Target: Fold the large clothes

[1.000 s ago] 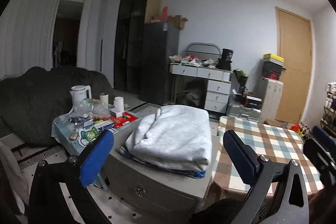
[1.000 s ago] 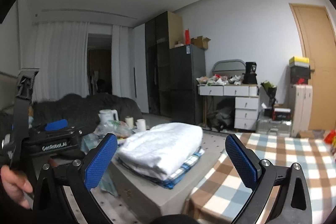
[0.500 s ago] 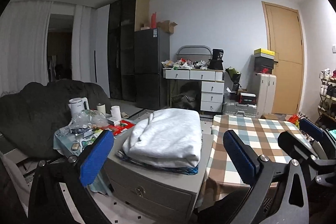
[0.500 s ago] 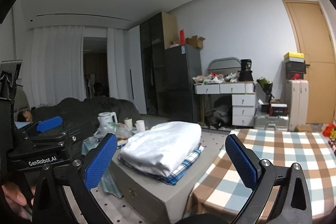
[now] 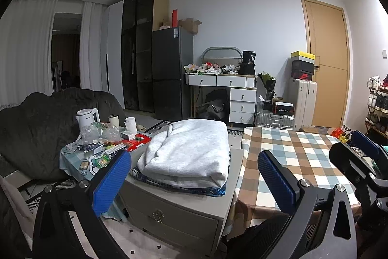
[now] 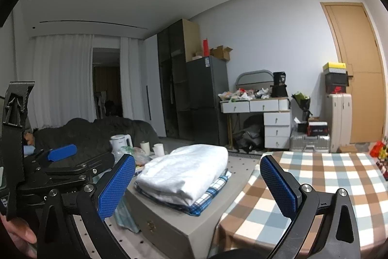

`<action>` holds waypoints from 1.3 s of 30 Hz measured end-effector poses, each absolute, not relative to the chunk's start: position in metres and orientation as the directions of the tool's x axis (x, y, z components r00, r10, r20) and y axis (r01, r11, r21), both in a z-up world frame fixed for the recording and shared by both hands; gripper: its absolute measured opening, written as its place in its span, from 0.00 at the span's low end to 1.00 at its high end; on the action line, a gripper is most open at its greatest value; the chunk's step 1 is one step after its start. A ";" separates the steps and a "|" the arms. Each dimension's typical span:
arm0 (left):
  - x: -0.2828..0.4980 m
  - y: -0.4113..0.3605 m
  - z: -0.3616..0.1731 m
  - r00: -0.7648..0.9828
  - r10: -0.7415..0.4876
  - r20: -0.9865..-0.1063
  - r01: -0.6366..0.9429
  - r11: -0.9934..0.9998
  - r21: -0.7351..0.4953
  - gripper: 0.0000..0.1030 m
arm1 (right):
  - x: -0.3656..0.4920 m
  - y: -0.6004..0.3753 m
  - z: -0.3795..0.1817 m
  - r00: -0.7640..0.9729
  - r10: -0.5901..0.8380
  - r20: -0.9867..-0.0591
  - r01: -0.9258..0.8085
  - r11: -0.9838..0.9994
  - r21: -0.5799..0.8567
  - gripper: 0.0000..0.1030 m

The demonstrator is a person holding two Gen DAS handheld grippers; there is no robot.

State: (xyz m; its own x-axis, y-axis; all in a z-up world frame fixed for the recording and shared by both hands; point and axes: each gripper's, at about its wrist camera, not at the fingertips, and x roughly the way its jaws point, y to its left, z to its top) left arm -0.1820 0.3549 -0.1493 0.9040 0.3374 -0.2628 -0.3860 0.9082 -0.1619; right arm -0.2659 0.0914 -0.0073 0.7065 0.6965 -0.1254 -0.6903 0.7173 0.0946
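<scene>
Nearest us, left hand-held gripper [image 5: 194, 176] and right hand-held gripper [image 6: 197, 182] gape wide, empty, raised clear. Beyond, the folded white garment [image 5: 189, 152] sits stacked on plaid cloth [image 6: 213, 193] atop the grey drawer cabinet [image 5: 174, 213], beside the checked tabletop [image 5: 298, 157], probably kept free for folding.

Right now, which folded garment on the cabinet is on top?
The white sweatshirt. It lies over the blue plaid garment, which shows only as an edge poking out beneath it on the grey cabinet.
</scene>
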 end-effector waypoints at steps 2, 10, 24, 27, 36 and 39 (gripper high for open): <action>-0.182 0.355 -0.148 0.905 0.332 -0.268 -0.381 0.910 -0.161 0.99 | -0.265 0.092 -0.009 0.705 0.697 -0.132 -0.691 0.716 0.099 1.00; -0.181 0.352 -0.145 0.905 0.321 -0.280 -0.372 0.915 -0.155 0.99 | -0.266 0.093 -0.012 0.718 0.686 -0.123 -0.678 0.728 0.099 1.00; -0.174 0.354 -0.145 0.896 0.318 -0.311 -0.378 0.912 -0.160 0.99 | -0.267 0.098 -0.022 0.736 0.667 -0.113 -0.665 0.744 0.064 1.00; -0.175 0.355 -0.143 0.897 0.321 -0.304 -0.381 0.910 -0.163 0.99 | -0.266 0.099 -0.021 0.731 0.672 -0.119 -0.669 0.740 0.068 1.00; -0.174 0.350 -0.137 0.896 0.335 -0.292 -0.388 0.910 -0.146 0.99 | -0.266 0.103 -0.022 0.734 0.668 -0.122 -0.666 0.743 0.066 1.00; -0.175 0.348 -0.136 0.897 0.335 -0.288 -0.387 0.910 -0.147 0.99 | -0.265 0.103 -0.022 0.738 0.664 -0.119 -0.662 0.747 0.060 1.00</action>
